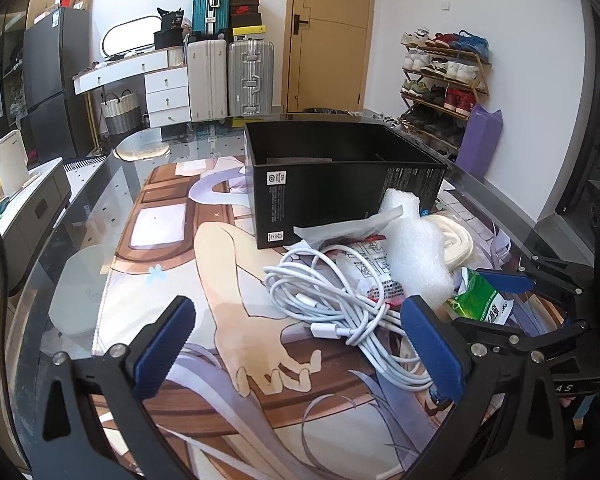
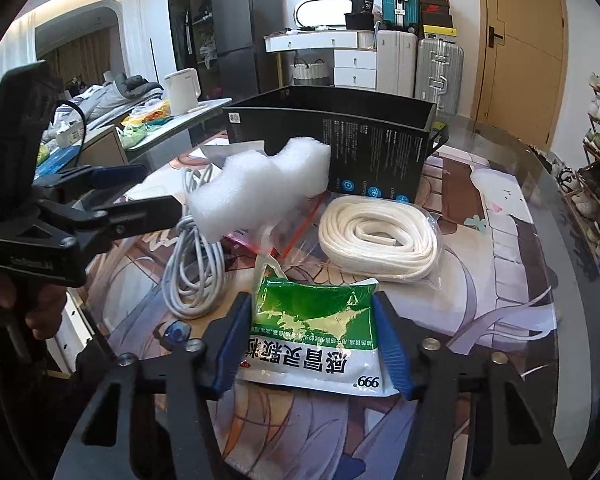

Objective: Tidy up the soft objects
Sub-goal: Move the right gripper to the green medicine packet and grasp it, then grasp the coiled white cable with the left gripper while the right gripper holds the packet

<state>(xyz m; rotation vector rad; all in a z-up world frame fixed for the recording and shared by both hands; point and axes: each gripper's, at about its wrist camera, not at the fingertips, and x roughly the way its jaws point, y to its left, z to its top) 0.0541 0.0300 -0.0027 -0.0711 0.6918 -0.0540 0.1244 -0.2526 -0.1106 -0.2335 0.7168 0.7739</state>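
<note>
A pile of soft items lies on the printed mat before an open black box [image 1: 340,176] [image 2: 340,136]. It holds a white foam piece [image 1: 416,248] [image 2: 260,184], a coiled white cable [image 1: 340,304] [image 2: 196,264], a coiled white rope [image 1: 456,240] [image 2: 380,236] and a green-white medicine bag [image 2: 316,332] [image 1: 484,296]. My left gripper [image 1: 296,344] is open, its right finger by the cable. My right gripper [image 2: 312,344] is open, with the bag lying between its fingers. The left gripper also shows in the right wrist view [image 2: 140,188].
A clear zip bag with printed paper [image 1: 372,264] [image 2: 284,232] lies under the foam. The glass table edge [image 1: 60,248] runs along the left. A side cabinet with a white kettle [image 2: 184,90] stands beyond it; suitcases, drawers and a shoe rack [image 1: 444,80] line the walls.
</note>
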